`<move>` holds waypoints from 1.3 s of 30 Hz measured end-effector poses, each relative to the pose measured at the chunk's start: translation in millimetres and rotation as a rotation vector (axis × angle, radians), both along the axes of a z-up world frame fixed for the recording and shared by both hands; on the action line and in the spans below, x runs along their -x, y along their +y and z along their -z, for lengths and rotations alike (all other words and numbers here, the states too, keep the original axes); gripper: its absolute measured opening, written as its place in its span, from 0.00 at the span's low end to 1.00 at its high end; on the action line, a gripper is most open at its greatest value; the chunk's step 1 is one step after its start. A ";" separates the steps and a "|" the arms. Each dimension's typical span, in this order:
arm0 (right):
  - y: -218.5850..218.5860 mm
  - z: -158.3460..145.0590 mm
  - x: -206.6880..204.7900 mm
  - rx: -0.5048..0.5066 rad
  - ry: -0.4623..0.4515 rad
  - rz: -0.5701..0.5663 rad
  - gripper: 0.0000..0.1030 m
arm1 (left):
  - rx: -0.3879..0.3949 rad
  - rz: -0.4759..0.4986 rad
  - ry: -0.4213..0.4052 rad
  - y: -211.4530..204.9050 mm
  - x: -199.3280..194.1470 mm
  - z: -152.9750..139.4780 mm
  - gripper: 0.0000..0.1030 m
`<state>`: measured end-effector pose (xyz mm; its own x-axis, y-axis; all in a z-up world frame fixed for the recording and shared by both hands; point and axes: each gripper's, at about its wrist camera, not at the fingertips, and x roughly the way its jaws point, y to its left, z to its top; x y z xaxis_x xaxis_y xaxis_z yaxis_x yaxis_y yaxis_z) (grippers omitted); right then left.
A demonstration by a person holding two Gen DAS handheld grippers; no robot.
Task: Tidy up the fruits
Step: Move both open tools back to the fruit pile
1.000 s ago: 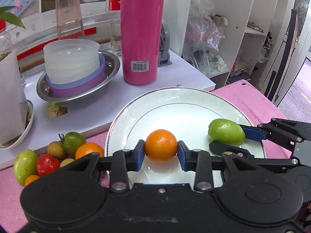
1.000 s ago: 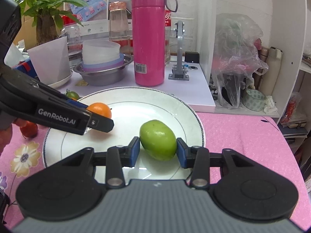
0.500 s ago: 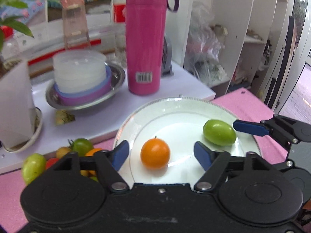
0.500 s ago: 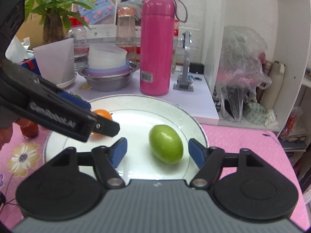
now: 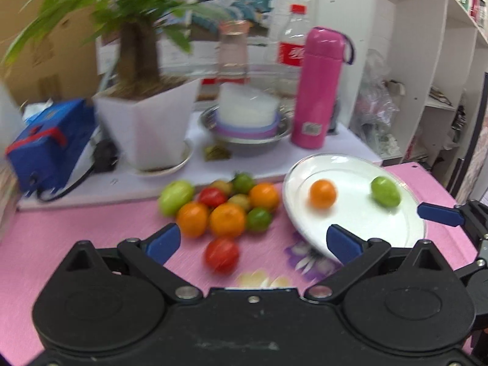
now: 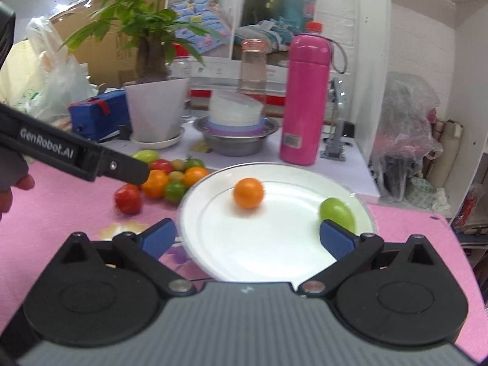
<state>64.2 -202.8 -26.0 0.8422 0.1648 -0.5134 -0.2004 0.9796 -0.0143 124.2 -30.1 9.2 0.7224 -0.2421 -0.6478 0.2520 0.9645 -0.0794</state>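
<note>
A white plate (image 5: 405,228) (image 6: 274,256) lies on the pink cloth and holds an orange (image 5: 322,193) (image 6: 248,192) and a green fruit (image 5: 385,191) (image 6: 336,212). A pile of several orange, red and green fruits (image 5: 227,206) (image 6: 164,180) lies left of the plate, with a red tomato (image 5: 221,254) (image 6: 128,199) nearest. My left gripper (image 5: 253,241) is open and empty, above the cloth near the pile. My right gripper (image 6: 248,236) is open and empty over the plate's near edge.
A raised white shelf behind holds a pink flask (image 5: 318,91) (image 6: 306,103), a steel bowl with stacked plastic bowls (image 5: 245,120) (image 6: 236,128), a potted plant (image 5: 146,116) (image 6: 155,106) and a blue box (image 5: 45,143). White shelving (image 5: 442,61) stands at the right.
Both grippers opened and let go of the orange and the green fruit on the plate. Both pulled back and up; the left one swung left toward the fruit pile.
</note>
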 end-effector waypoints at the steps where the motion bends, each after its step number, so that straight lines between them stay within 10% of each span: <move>1: 6.1 -0.1 2.2 -0.008 0.012 -0.011 1.00 | 0.003 -0.018 0.007 8.4 4.3 3.2 1.00; 13: 79.5 1.5 5.9 -0.021 0.051 -0.175 0.98 | 0.046 -0.167 0.007 96.5 36.3 14.6 1.00; 39: 123.2 36.1 -81.3 0.005 0.151 -0.214 0.36 | 0.023 -0.077 0.013 106.8 -10.7 28.7 0.97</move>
<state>145.5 -79.6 -62.1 0.7021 0.3282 -0.6319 -0.4035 0.9146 0.0267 134.9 76.7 -19.6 0.7311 -0.2011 -0.6519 0.1764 0.9788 -0.1041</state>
